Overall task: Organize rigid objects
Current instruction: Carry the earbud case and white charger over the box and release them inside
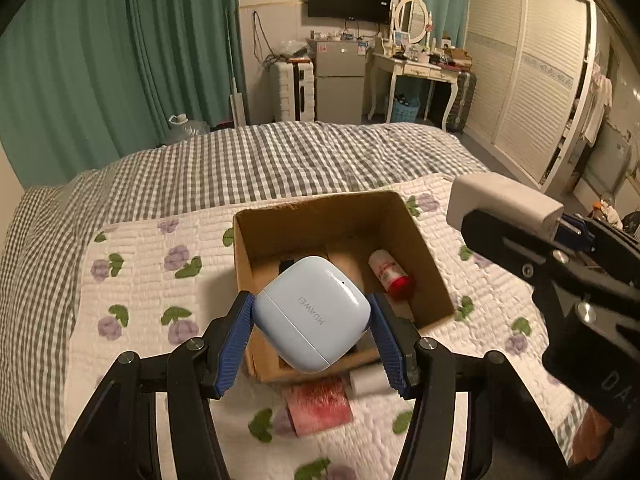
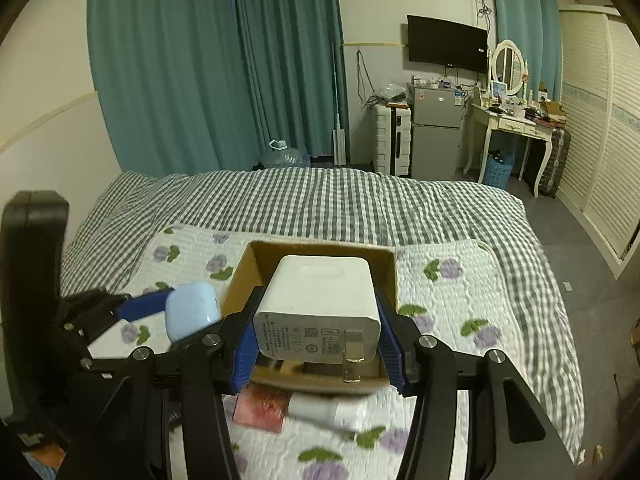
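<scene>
My left gripper is shut on a light blue earbud case and holds it above the near edge of an open cardboard box on the bed. A white bottle with a red cap lies inside the box. My right gripper is shut on a white charger block and holds it over the same box. The right gripper with the charger shows at the right of the left wrist view. The earbud case shows at the left of the right wrist view.
A red-pink packet and a white tube lie on the floral quilt just in front of the box. They also show in the right wrist view, the packet and the tube. A checked bedspread lies beyond.
</scene>
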`<state>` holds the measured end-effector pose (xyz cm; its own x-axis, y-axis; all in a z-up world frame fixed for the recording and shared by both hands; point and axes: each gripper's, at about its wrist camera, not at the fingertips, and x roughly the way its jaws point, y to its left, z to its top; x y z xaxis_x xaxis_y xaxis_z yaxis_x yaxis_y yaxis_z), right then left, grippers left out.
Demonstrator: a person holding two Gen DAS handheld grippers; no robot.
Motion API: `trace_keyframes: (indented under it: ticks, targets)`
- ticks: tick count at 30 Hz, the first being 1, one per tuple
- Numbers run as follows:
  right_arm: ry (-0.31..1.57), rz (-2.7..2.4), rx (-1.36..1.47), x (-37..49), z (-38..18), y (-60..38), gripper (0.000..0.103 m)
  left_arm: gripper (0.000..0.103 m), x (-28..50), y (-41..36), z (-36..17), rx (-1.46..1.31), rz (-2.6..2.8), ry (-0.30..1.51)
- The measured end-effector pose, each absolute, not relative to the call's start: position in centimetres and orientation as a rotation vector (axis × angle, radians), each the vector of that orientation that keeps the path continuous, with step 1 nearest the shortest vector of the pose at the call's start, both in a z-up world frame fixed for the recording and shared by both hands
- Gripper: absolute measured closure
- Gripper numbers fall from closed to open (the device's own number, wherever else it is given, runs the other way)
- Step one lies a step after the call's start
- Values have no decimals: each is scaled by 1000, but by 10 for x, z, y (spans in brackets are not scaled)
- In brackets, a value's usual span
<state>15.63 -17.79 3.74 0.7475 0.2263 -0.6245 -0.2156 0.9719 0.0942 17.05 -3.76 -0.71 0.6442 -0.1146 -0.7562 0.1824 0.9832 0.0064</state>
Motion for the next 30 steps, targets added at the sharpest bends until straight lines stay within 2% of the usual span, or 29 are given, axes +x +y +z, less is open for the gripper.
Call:
trace_keyframes:
  ticks: [9, 18, 30]
  targets:
    - [751, 248, 27, 236, -8, -176, 52, 44, 232, -45, -50, 110, -159, 909]
    - [872, 252, 67, 294, -68, -180, 52, 44, 262, -62, -98, 139, -198, 992]
    - [963, 255, 58, 316, -112, -172, 51, 44, 271, -60, -119, 159, -166, 1033]
